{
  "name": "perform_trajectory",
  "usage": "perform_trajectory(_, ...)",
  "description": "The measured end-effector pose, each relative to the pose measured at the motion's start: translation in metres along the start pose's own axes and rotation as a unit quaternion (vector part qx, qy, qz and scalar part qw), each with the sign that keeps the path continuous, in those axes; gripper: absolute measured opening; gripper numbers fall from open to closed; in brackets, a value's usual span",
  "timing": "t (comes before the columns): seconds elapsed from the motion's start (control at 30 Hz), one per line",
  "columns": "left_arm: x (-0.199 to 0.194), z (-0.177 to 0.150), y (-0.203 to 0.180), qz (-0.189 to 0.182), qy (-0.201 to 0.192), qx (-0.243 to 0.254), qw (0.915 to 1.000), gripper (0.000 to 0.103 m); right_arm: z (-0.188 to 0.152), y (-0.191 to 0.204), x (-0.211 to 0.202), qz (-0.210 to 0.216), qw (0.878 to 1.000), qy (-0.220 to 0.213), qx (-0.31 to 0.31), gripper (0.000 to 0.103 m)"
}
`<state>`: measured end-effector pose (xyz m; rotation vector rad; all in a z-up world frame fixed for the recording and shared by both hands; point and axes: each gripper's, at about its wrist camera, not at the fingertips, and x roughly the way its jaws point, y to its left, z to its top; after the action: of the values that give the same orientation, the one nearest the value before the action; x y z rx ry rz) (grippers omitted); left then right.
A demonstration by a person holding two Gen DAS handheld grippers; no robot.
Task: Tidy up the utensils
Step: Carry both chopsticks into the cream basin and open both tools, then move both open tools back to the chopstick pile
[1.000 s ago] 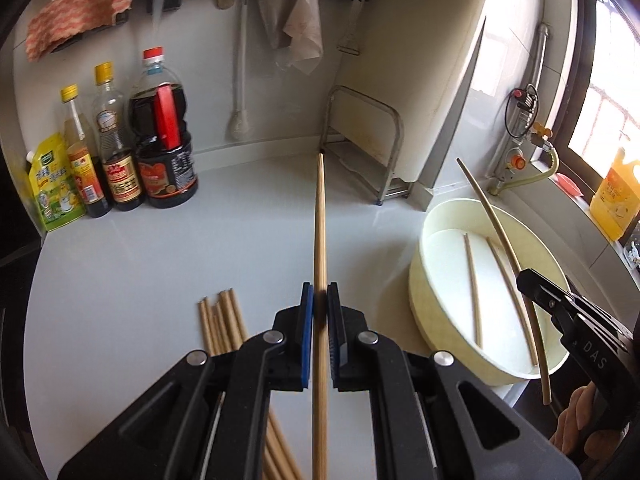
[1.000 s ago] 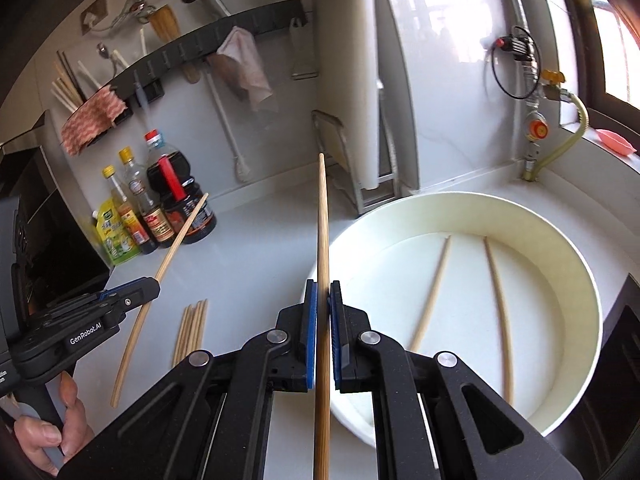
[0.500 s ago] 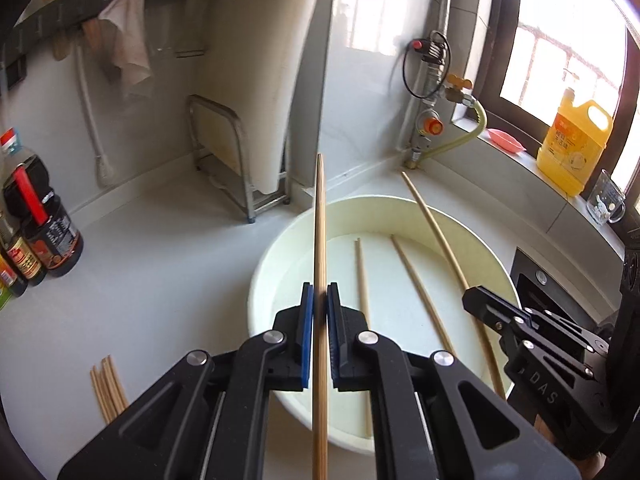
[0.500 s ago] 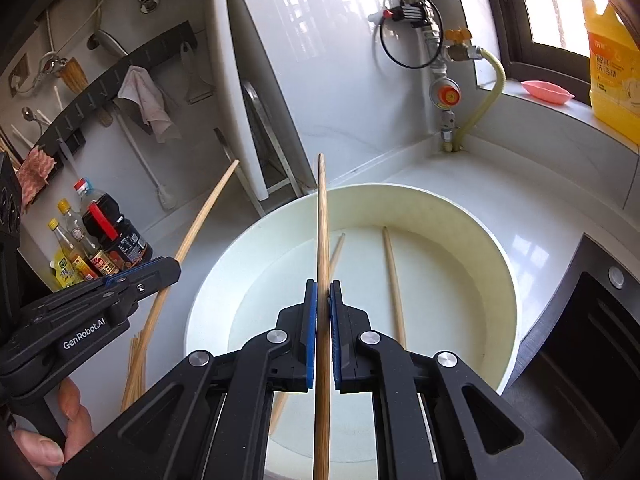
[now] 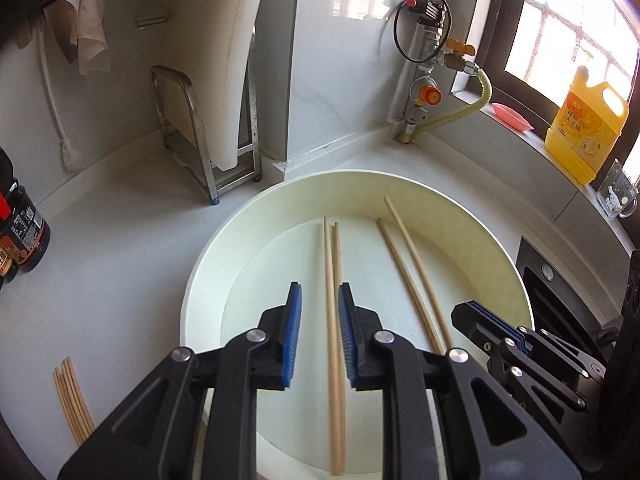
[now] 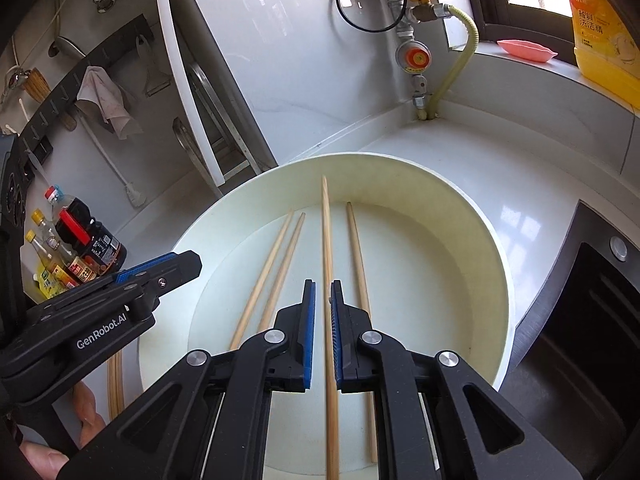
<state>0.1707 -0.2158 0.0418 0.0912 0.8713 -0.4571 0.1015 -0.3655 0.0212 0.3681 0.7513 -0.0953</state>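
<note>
**Kitchen counter: both grippers over the basin**

The work surface is a pale grey kitchen counter (image 5: 120,280) with white wall panels behind it and a window ledge at the right.

Nearest in the left wrist view, the left gripper (image 5: 319,334) hangs over the round cream basin (image 5: 208,272). Its blue-padded jaws stand apart, and a chopstick (image 5: 334,360) runs between them without touching either pad. A second chopstick (image 5: 338,252) lies just beside it on the basin floor. To the right, two more chopsticks (image 5: 408,276) lie side by side at a slant in the same basin.

In the right wrist view, the right gripper (image 6: 322,332) is also over the basin (image 6: 472,224). Its jaws are slightly apart, with a narrow gap on each side of the long chopstick (image 6: 328,272) between them. That chopstick's far tip reaches the far basin wall; whether it rests on the floor cannot be told. One chopstick (image 6: 358,264) lies just to its right, and a pair (image 6: 276,264) lies to its left.

On the counter left of the basin, a bundle of loose chopsticks (image 5: 72,404) lies outside it, well apart from the four inside.

Farther back stand dark sauce bottles (image 6: 86,246) at the left, a metal rack (image 5: 192,128) holding a white board, a hanging cloth (image 5: 86,24), a gas valve (image 5: 426,94) with a yellow hose, and a yellow jug (image 5: 586,124) on the ledge.
</note>
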Motion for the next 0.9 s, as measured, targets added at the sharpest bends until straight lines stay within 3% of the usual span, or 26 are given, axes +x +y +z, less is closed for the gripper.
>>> perform_trajectory(0.07, -0.005, 0.000, 0.006, 0.007, -0.005, -0.005, 1.0000, 0.029, 0.001, 0.001, -0.003, 0.000, 1.000, -0.004, 0.001, 0.007)
perform_trajectory(0.13, -0.012, -0.002, 0.014, 0.010, -0.011, -0.014, 0.9998, 0.045, 0.001, 0.003, -0.005, 0.001, 1.000, -0.006, -0.002, 0.007)
perform_trajectory(0.2, -0.022, -0.006, 0.023, 0.012, -0.022, -0.025, 0.9994, 0.054, 0.000, 0.009, -0.009, 0.004, 1.000, -0.009, -0.008, 0.007)
perform_trajectory(0.47, -0.062, -0.045, 0.073, 0.050, -0.041, -0.066, 0.9957, 0.054, -0.005, 0.048, -0.018, 0.033, 0.998, -0.014, -0.049, 0.007)
perform_trajectory(0.9, -0.125, -0.114, 0.167, 0.141, -0.054, -0.138, 0.9790, 0.058, -0.037, 0.129, -0.014, 0.086, 0.987, 0.013, -0.136, 0.008)
